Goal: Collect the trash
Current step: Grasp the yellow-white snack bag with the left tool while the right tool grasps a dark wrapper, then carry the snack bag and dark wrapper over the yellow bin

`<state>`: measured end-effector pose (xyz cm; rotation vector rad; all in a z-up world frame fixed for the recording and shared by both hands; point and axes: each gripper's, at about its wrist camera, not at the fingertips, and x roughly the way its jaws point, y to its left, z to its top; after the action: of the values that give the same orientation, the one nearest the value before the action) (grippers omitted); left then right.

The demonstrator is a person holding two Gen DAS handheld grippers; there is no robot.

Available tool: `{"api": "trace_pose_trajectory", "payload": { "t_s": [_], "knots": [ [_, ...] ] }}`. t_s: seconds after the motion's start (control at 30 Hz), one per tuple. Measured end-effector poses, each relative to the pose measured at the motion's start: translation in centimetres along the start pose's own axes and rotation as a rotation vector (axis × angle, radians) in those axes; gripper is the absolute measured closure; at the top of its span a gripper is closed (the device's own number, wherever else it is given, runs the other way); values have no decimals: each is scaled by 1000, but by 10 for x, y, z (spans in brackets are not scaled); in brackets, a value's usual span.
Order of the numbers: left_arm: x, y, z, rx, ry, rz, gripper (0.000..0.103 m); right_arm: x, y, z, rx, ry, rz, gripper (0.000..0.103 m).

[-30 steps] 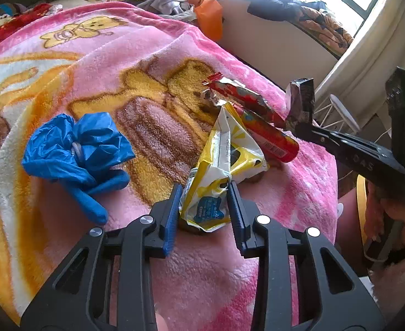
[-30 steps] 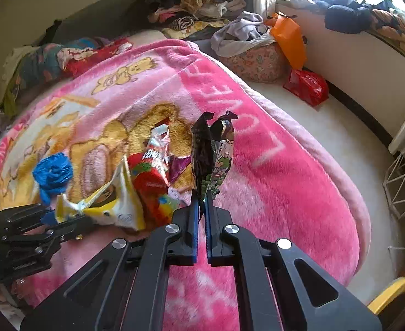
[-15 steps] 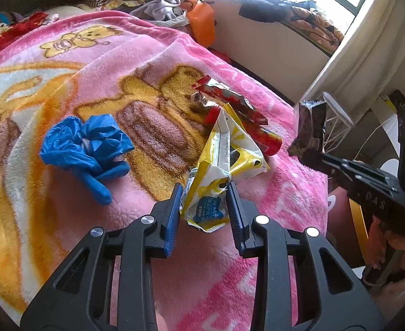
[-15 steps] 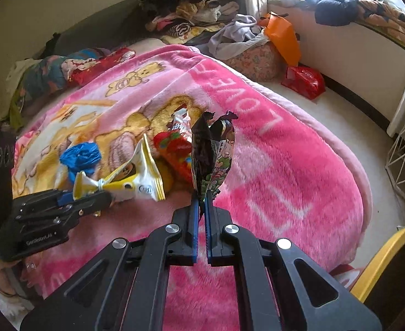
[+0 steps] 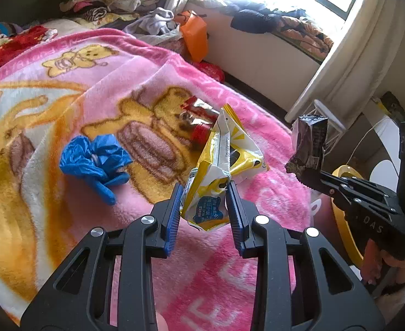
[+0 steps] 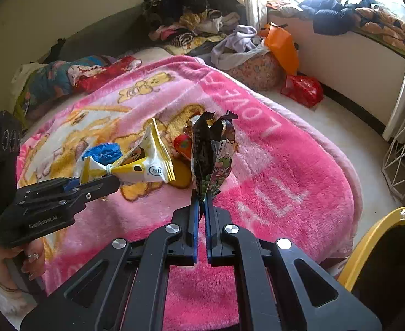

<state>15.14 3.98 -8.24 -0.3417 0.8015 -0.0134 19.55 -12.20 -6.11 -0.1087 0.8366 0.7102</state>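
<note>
My left gripper [image 5: 203, 186] is shut on a crumpled yellow snack bag [image 5: 221, 165] and holds it clear of the pink blanket [image 5: 92, 63]. The right wrist view shows that gripper [image 6: 111, 179] from the side with the yellow bag [image 6: 144, 165] in it. My right gripper [image 6: 201, 195] is shut on the lower end of a dark snack wrapper [image 6: 212, 151], which stands upright above its fingers. The same wrapper [image 5: 310, 143] shows at the right of the left wrist view. On the blanket lie a crumpled blue plastic bag [image 5: 97, 160] and a red wrapper [image 5: 199, 121].
A yellow-rimmed bin [image 6: 367, 234] stands at the bed's near right corner. A white wire basket [image 6: 403, 160] is on the floor to the right. An orange bag [image 6: 282, 44], a red bag [image 6: 301, 89] and piles of clothes [image 6: 202, 19] lie beyond the bed.
Both grippers have risen and drawn back from the middle of the bed with their wrappers. The yellow bag has come off the blanket. The yellow bin has come into the right wrist view.
</note>
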Motion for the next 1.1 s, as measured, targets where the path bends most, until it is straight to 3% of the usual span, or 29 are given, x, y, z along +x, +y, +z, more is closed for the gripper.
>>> {"api": "trace_pose_trajectory", "payload": {
  "t_s": [0.63, 1.1],
  "knots": [
    [-26, -48, 7, 69, -56, -70, 78, -65, -2, -12, 9, -87, -43, 99],
    [-32, -98, 3, 161, -60, -141, 77, -114, -26, -33, 78, -149, -129, 99]
  ]
}}
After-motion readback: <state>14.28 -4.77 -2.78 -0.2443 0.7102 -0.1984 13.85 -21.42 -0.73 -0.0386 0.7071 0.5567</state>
